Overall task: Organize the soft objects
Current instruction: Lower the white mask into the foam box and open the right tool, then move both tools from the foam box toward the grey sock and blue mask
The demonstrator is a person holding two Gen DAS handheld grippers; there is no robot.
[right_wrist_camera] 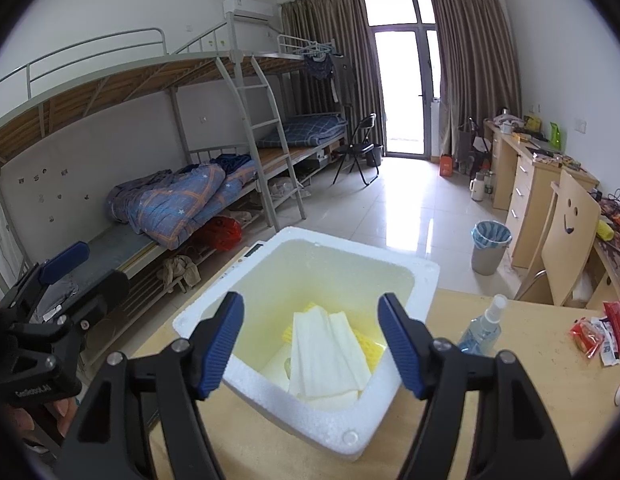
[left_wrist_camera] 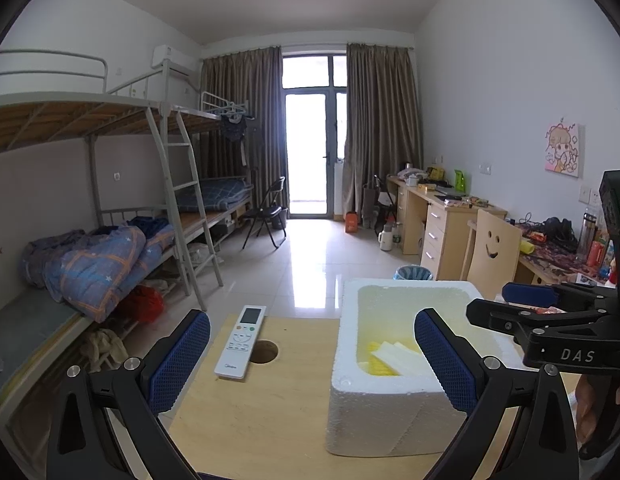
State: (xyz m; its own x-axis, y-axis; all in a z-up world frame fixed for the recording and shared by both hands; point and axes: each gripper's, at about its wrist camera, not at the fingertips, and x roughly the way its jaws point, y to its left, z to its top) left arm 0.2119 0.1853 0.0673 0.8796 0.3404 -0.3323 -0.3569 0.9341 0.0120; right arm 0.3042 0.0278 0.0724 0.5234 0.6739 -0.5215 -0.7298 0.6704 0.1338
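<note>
Styrofoam box (right_wrist_camera: 394, 276) serves as the landmark on the wooden table (right_wrist_camera: 510, 420), and the soft things lie inside it: white foam sheets (right_wrist_camera: 326, 356) stacked on the bottom, with yellow foam netting (right_wrist_camera: 366, 344) showing beneath and beside them. Above the box's near rim hangs the right gripper (right_wrist_camera: 311, 344), its blue-padded jaws spread wide with nothing between them. To the left of the box the left gripper (left_wrist_camera: 312, 364) is held over the table, jaws likewise parted and empty, with its right finger (left_wrist_camera: 446, 364) in front of the box's wall. Just left of the box lies a white remote control (left_wrist_camera: 239, 342), partly covering a round hole (left_wrist_camera: 265, 352) in the tabletop. To the right of the box stands a clear spray bottle (right_wrist_camera: 484, 326), and farther right, well apart from the box, lie red and white snack packets (right_wrist_camera: 598, 334).
</note>
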